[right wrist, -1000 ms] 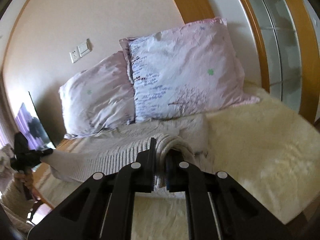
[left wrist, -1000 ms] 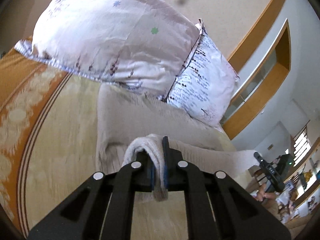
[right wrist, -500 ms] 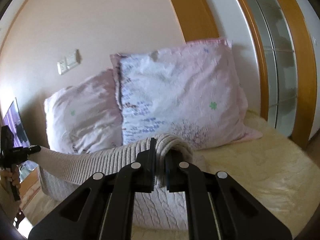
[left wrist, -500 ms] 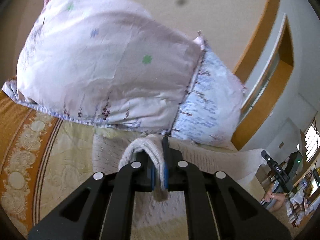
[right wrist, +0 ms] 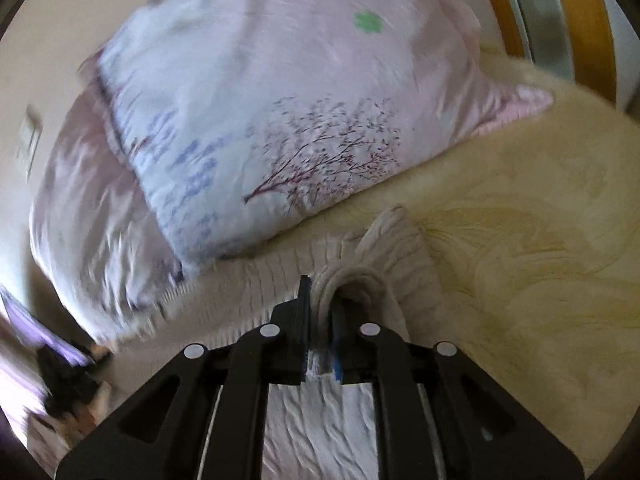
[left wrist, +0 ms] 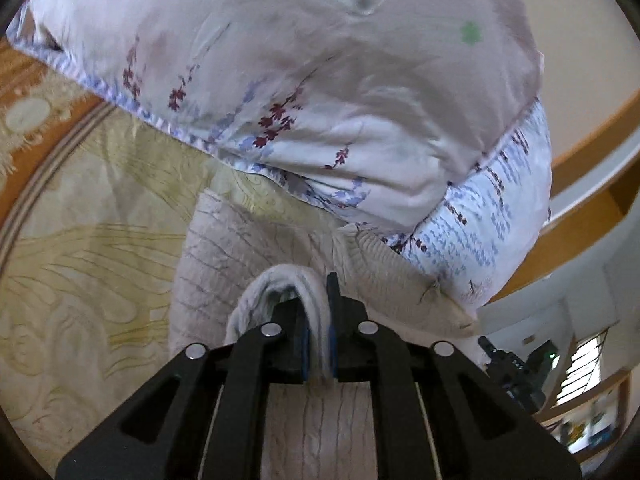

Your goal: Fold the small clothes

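Knit fabric: a beige ribbed sweater (left wrist: 248,248) lies on the bed, its far edge just short of the pillows; folds of it rise into both grippers.
Left gripper (left wrist: 318,336): black, jaws clenched on a bunched fold of the sweater; the fold arches up over the left finger and runs down between the blue pads (left wrist: 331,354).
Right gripper (right wrist: 320,332): black, jaws clamped on a second bunched fold of the same sweater; knit loops over the right finger and cloth shows between the pads.
Span between grippers: in the left wrist view a ribbed edge of the sweater runs toward the lower right, where the other black gripper shows; whether it hangs free of the bed cannot be told.
Bedspread (right wrist: 540,280): cream with a raised leaf pattern, under and around the sweater; an orange border (left wrist: 24,92) shows at the left in the left wrist view.
Pillows: two, pale pink with printed branches, leaning side by side; the nearer left pillow (left wrist: 320,60) overlaps the right pillow (right wrist: 280,100).
Behind: beige wall, wooden trim (right wrist: 496,12); the right wrist view is motion-blurred at its left side.
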The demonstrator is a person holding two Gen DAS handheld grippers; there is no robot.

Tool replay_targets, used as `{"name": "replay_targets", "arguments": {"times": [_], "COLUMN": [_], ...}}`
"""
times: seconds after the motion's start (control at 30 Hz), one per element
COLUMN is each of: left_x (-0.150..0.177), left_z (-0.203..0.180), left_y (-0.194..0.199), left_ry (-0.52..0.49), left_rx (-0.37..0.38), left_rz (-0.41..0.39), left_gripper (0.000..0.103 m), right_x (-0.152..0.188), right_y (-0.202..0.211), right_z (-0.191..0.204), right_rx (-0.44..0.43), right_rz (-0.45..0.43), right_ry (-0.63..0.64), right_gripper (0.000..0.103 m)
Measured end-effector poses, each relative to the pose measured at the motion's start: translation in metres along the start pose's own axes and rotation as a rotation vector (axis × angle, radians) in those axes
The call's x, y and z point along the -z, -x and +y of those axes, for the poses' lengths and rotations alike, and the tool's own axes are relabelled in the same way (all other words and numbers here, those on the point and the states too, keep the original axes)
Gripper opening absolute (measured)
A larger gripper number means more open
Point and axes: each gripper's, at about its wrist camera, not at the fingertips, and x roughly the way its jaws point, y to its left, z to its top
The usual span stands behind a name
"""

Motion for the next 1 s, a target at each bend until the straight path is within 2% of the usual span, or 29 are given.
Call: {"name": "replay_targets", "arguments": {"times": [0.03,0.07,0.1,0.13,0.17,0.2,0.3,0.4,0.43,0.53,0.7,0.8,1.0], "left_x": [-0.003,-0.004,-0.006,-0.007,-0.008,-0.010,-0.008,0.003,0.008,0.027,0.056,0.067,0.075], "left_z": [0.000,0.000,-0.002,-0.004,-0.007,-0.010,-0.016,-0.020,-0.021,-0.027,-0.036,-0.033,-0.017], "left_y": [-0.001,0.000,0.004,0.010,0.016,0.025,0.044,0.060,0.063,0.074,0.080,0.078,0.066], "left_ry": [0.018,0.028,0.039,0.037,0.029,0.009,-0.045,-0.108,-0.132,-0.222,-0.346,-0.360,-0.315], "left_rx": [0.006,0.008,0.014,0.017,0.010,-0.003,-0.031,-0.067,-0.084,-0.141,-0.198,-0.208,-0.231], "left_rz": [-0.006,-0.014,-0.034,-0.062,-0.085,-0.119,-0.146,-0.135,-0.131,-0.120,-0.094,-0.072,-0.022], "left_gripper": [0.018,0.026,0.036,0.042,0.053,0.057,0.057,0.057,0.057,0.057,0.057,0.057,0.054], "right_x": [-0.004,-0.007,-0.009,-0.010,-0.010,-0.010,-0.004,0.009,0.015,0.029,0.051,0.059,0.065], "right_y": [-0.002,0.000,0.005,0.012,0.021,0.027,0.050,0.070,0.077,0.085,0.083,0.076,0.061], "right_z": [-0.001,-0.001,0.002,0.005,0.008,0.010,0.009,0.001,-0.002,-0.007,-0.009,-0.011,-0.022], "right_rx": [-0.022,-0.038,-0.039,-0.035,-0.039,-0.039,-0.034,0.010,0.023,0.056,0.103,0.141,0.164], "right_rz": [0.004,-0.006,-0.030,-0.063,-0.093,-0.108,-0.136,-0.146,-0.149,-0.129,-0.081,-0.055,-0.007], "right_ry": [-0.027,-0.043,-0.041,-0.025,-0.003,0.016,0.056,0.104,0.124,0.192,0.290,0.329,0.323], "right_gripper": [0.029,0.034,0.047,0.054,0.062,0.062,0.062,0.061,0.057,0.051,0.047,0.045,0.039]}}
